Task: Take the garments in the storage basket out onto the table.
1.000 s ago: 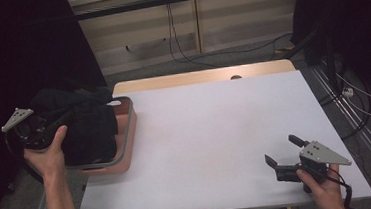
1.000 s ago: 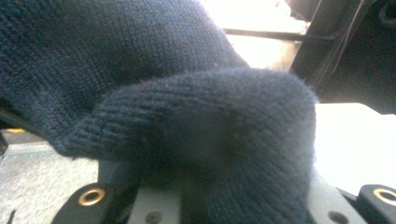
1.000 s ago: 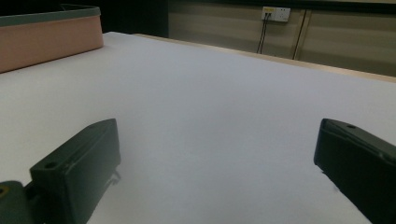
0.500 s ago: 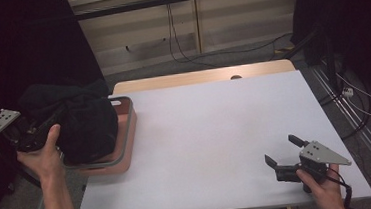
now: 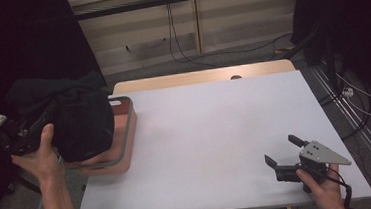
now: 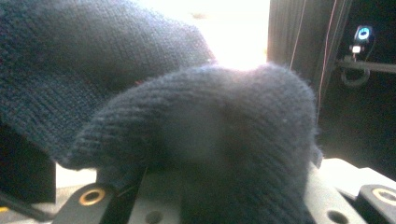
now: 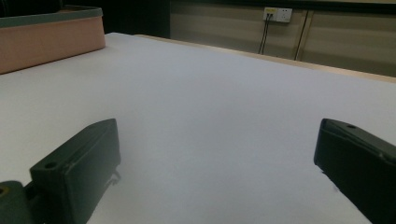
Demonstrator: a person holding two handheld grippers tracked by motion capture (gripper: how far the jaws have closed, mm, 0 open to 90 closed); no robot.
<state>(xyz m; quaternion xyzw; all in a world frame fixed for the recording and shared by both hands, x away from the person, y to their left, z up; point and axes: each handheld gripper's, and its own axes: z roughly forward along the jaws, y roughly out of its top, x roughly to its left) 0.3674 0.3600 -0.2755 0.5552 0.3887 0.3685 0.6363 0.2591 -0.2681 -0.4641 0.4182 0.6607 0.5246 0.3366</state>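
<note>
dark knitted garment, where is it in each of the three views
High view: the dark knitted garment hangs at the left, over the pink tray, bunched in the left gripper.
Left gripper view: dark knit up close, draped over the jaws.
Right gripper view: not in it.
Shared landmark: the pink tray on the white table.

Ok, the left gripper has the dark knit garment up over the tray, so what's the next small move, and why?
Probably carry the dark knit garment rightward, clear of the tray rim, onto the bare white table. The left gripper is clamped on the knit, and the bundle hangs partly above the tray. The right gripper rests open at the table's near right, ready to help spread it.
</note>
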